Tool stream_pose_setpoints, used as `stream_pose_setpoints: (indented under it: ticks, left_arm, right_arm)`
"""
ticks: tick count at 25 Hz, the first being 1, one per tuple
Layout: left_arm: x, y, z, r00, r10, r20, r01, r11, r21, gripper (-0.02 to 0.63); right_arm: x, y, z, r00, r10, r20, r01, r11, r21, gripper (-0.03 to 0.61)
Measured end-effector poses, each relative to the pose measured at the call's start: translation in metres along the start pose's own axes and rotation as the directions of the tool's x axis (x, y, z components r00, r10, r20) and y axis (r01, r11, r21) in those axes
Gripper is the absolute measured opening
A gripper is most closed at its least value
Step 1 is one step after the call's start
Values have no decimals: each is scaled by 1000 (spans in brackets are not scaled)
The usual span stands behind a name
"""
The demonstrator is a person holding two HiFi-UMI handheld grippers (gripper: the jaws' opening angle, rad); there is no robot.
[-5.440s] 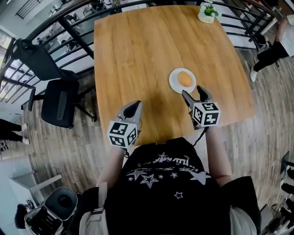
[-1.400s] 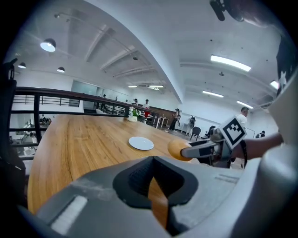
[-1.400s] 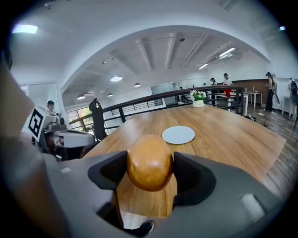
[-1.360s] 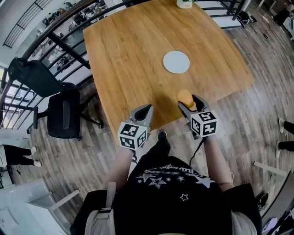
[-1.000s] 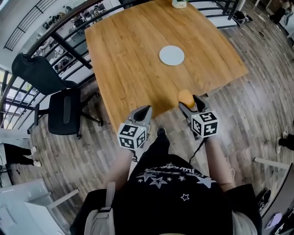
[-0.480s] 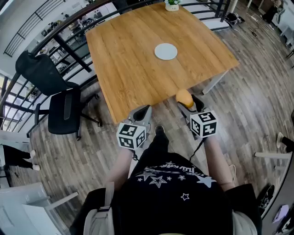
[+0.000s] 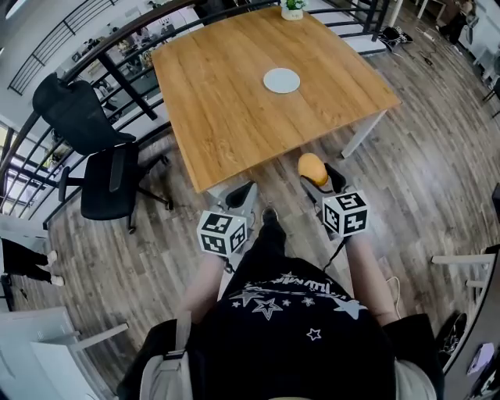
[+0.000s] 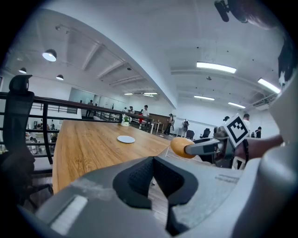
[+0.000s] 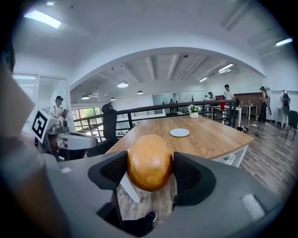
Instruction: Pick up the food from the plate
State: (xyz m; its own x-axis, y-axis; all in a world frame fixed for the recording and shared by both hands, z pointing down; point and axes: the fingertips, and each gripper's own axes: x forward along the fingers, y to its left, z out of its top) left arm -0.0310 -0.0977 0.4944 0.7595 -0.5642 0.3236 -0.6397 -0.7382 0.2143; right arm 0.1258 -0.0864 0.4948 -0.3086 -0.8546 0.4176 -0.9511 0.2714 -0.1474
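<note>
A golden-brown bun (image 7: pixel 312 166) sits between the pads of my right gripper (image 7: pixel 319 173), which is shut on it over the wooden floor, short of the table's near edge. The right gripper view shows the bun (image 9: pixel 150 161) wedged tight between both black pads. The white plate (image 7: pixel 281 80) lies bare on the table, far ahead, and shows small as the plate (image 9: pixel 179 132) in that view too. My left gripper (image 7: pixel 242 194) hangs beside the right one, its pads (image 8: pixel 139 179) meeting at the tips with nothing in them. From the left gripper view the bun (image 8: pixel 180 147) shows off to the right.
The wooden table (image 7: pixel 234 101) stands ahead with a small potted plant (image 7: pixel 293 8) at its far edge. A black office chair (image 7: pixel 109 176) stands left of the table by a dark railing (image 7: pixel 117 74). Several people stand in the background. Plank floor lies under both grippers.
The view has drawn back from the table: table and plate have slid up and shrunk. Both grippers, once over the table's edge, are now over the floor. The bun stays in the right gripper.
</note>
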Motion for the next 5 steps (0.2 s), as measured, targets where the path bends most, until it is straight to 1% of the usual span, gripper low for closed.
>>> stream_pose_setpoints:
  ticks: [5]
  left_arm:
    - [-14,-6,-12,1000,5,-11,-5,1000,-14,2]
  right_arm:
    - [-14,11,-7,1000,2,2,-2,1000,-4,313]
